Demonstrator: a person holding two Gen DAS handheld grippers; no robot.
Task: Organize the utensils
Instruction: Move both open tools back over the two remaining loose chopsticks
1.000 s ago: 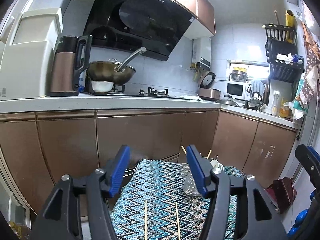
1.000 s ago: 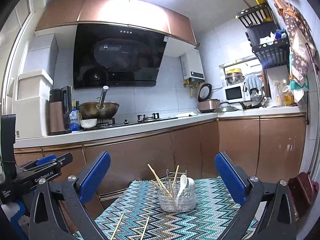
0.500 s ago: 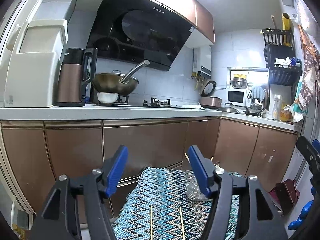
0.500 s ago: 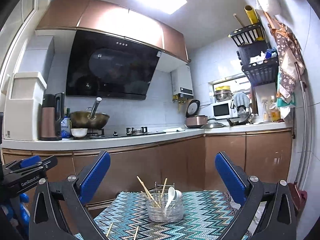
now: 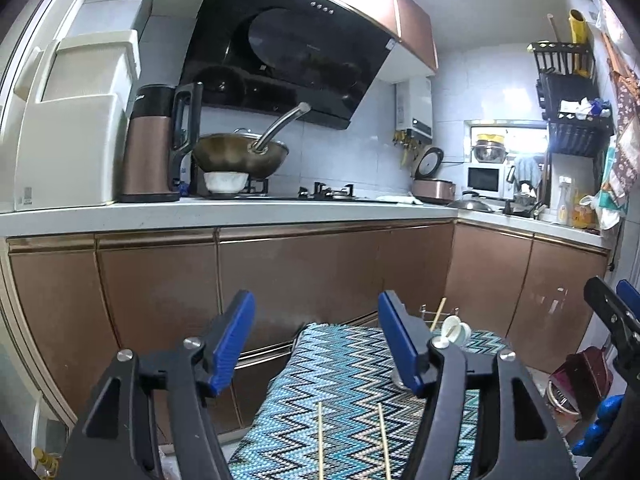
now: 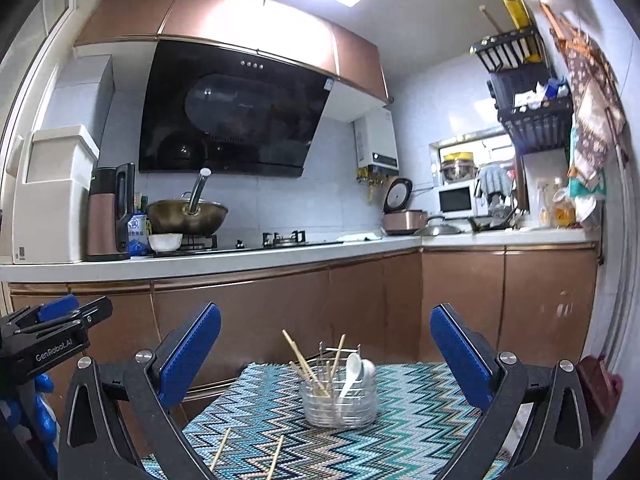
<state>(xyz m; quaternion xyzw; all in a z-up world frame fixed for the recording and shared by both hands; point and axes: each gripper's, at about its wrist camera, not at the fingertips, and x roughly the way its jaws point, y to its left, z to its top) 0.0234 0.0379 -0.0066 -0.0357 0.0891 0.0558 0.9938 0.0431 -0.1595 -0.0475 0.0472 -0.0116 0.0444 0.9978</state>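
A clear glass holder (image 6: 339,402) stands on the zigzag-patterned table mat (image 6: 408,432), holding several wooden chopsticks and a white spoon (image 6: 351,372). In the left wrist view the holder (image 5: 450,330) is mostly hidden behind my right finger. Two loose chopsticks (image 5: 320,440) (image 5: 383,440) lie on the mat near me; they also show in the right wrist view (image 6: 221,448) (image 6: 276,456). My left gripper (image 5: 316,340) is open and empty above the mat. My right gripper (image 6: 325,354) is open wide and empty, facing the holder.
Brown kitchen cabinets (image 5: 304,272) and a white counter (image 5: 240,212) stand behind the table, with a wok (image 5: 240,156), a kettle (image 5: 154,148) and a stove. A dark red object (image 5: 580,376) sits on the floor at right.
Both grippers have tilted upward and pulled back slightly; the mat and holder sit lower in both views. Both stay open and empty. The chopsticks and holder have not moved.
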